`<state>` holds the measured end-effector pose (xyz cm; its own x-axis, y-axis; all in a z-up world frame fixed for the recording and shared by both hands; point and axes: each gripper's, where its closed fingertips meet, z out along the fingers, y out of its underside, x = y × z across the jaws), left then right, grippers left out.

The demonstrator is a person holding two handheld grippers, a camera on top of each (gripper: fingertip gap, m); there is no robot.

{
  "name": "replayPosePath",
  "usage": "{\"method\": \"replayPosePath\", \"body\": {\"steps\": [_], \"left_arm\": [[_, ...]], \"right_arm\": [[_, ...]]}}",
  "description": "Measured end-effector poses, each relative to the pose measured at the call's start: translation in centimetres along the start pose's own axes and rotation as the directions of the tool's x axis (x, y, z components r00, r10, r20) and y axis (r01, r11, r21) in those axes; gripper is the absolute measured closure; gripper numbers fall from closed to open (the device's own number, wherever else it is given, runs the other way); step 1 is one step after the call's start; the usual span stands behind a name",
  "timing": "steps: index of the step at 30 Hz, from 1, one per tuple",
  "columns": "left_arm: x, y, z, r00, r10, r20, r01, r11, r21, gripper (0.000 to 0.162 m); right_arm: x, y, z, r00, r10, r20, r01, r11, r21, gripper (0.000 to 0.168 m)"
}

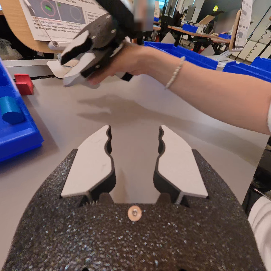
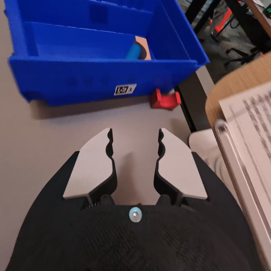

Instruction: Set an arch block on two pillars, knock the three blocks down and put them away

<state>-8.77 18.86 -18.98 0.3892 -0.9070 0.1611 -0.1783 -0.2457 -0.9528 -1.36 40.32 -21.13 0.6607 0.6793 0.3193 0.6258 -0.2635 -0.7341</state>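
My left gripper (image 1: 134, 129) is open and empty, held low over the grey table (image 1: 132, 105). My right gripper (image 2: 135, 131) is open and empty too, pointing at a blue bin (image 2: 90, 76) and a red block (image 2: 165, 99) by the bin's near right corner. In the left wrist view the right gripper (image 1: 66, 68) hangs open above the table's far side, held by a hand (image 1: 132, 61); the red block (image 1: 24, 83) lies to its left beside the blue bin (image 1: 17, 134). A blue cylinder (image 1: 11, 110) lies in the bin, also seen in the right wrist view (image 2: 133, 51), next to a tan block (image 2: 144, 46).
A white printed sheet on a wooden board (image 2: 249, 132) stands close to the right gripper's right side, on a white base (image 2: 200, 143). The table edge (image 2: 186, 105) runs just right of the red block. More blue bins (image 1: 183, 51) stand behind the arm. My left tips are about 35 centimetres from the red block (image 2: 165, 99), my right tips only 15 centimetres.
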Motion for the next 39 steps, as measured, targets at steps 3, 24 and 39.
{"method": "replayPosePath", "body": {"steps": [3, 24, 39], "left_arm": [[-0.6, -0.1, -0.7, 0.999, -0.042, -0.004, 0.042, 0.998, 0.051, 0.102], [-2.5, 1.3, -1.0, 0.983, -0.17, -0.069, 0.176, 0.981, 0.087, 0.103], [0.2, 0.1, -0.5, 0.99, -0.103, -0.093, 0.111, 0.991, 0.081, 0.104]], "right_arm": [[0.5, -1.7, 4.9, 0.998, 0.016, 0.054, -0.015, 1.0, -0.017, 0.109], [4.9, 0.8, 13.7, 0.998, -0.01, -0.061, -0.003, 0.977, -0.214, 0.144], [3.4, -1.2, -10.8, 0.955, -0.177, -0.237, 0.164, 0.984, -0.071, 0.147]]}}
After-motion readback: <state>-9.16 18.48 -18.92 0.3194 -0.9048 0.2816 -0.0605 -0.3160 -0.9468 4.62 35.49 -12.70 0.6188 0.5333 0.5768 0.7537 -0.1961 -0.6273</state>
